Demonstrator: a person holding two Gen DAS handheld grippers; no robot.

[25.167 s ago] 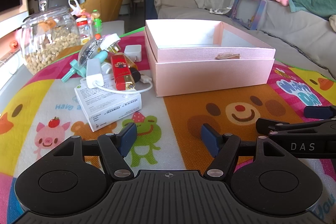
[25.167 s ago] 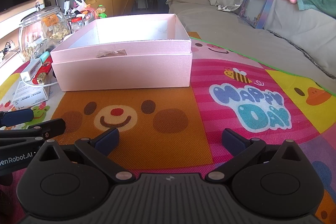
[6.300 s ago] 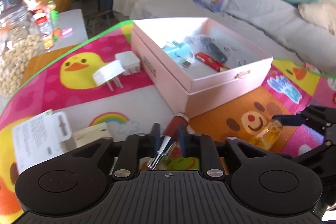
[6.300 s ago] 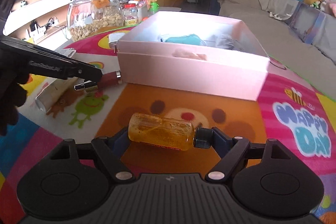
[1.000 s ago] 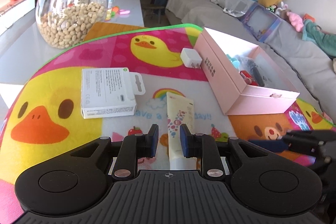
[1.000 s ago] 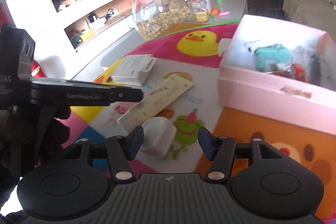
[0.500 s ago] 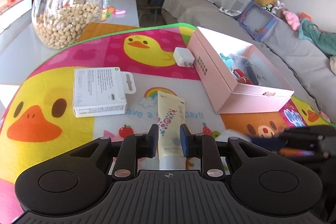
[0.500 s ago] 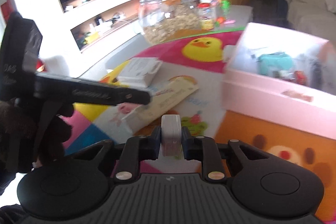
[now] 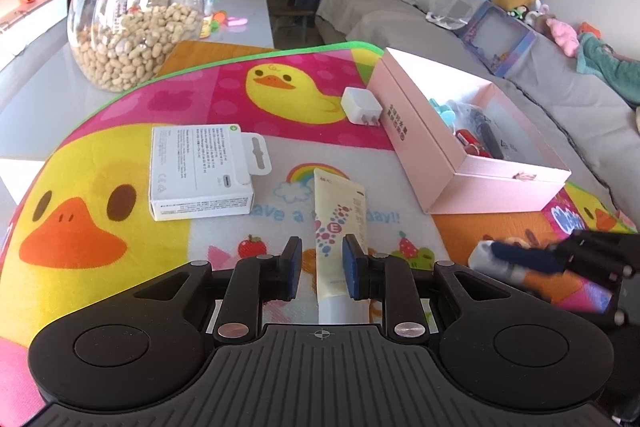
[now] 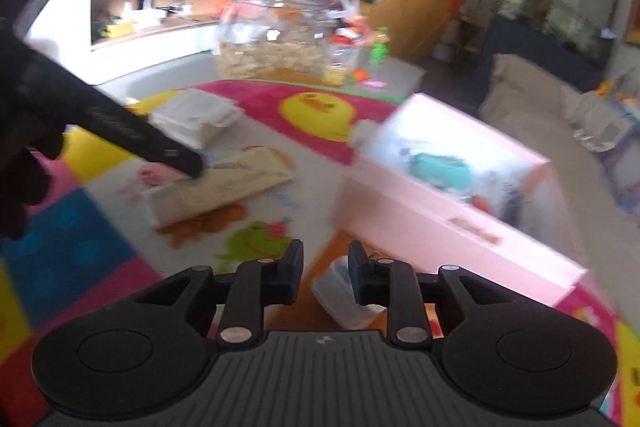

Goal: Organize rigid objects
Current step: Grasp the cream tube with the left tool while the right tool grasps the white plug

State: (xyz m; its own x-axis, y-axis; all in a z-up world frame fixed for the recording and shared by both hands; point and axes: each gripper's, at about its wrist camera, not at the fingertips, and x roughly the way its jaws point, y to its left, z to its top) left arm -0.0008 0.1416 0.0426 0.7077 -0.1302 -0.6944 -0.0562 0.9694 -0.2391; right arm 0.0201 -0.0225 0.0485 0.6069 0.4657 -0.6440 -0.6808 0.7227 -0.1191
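Observation:
A cream tube (image 9: 339, 223) lies on the cartoon mat, its lower end between the nearly closed fingers of my left gripper (image 9: 320, 263), which hovers just above it without clearly gripping. My right gripper (image 10: 325, 267) is nearly shut; a white charger (image 10: 346, 293) sits low against its right finger, and the blurred view does not show whether it is held. It also shows in the left wrist view (image 9: 486, 257). The open pink box (image 9: 472, 163) holds a teal item, a red item and dark items. A white plug (image 9: 360, 106) lies beside the box. A white carton (image 9: 200, 173) lies to the left.
A glass jar of nuts (image 9: 134, 23) stands at the far left on the grey table with small bottles behind it. A grey sofa with toys runs along the right. The mat's green edge (image 9: 280, 53) curves around the back.
My right gripper closed on the white charger, then swung right toward the box with much blur; the charger now sits lower and off to the right finger. My left gripper crept forward over the tube.

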